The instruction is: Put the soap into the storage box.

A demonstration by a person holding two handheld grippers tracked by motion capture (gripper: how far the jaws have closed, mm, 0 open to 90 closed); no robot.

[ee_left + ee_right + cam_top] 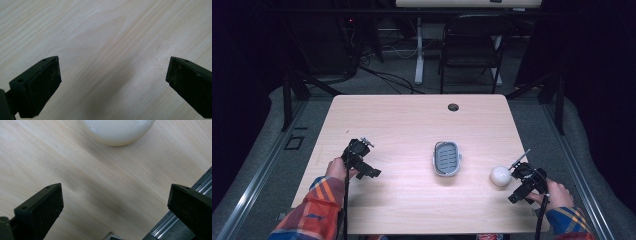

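Barely started, by my read. White ball [500, 176] sits on the tabletop [412, 125] near its right edge, just beside the right tool [518, 172], not gripped. In the right gripper view the ball [117, 131] lies ahead of the jaws, apart from them; both pads stand wide with bare wood between, so the right tool [115, 207] is released and holds nothing. Tabletop edge and a metal rail [172, 220] show by its right jaw.

Grey tray [447, 158], slotted bottom, sits mid tabletop, nothing in it, well apart from the ball. Likely the ball goes into it, though that is a guess from the layout.

Left tool [359, 150] rests at the left side, well apart from tray and ball. In the left gripper view its jaws are spread, left tool [113, 85] released, only wood grain between the pads.

Done: nothing that I can see. Left: close in on the ball, grip it, carry it left, drop it in the tray
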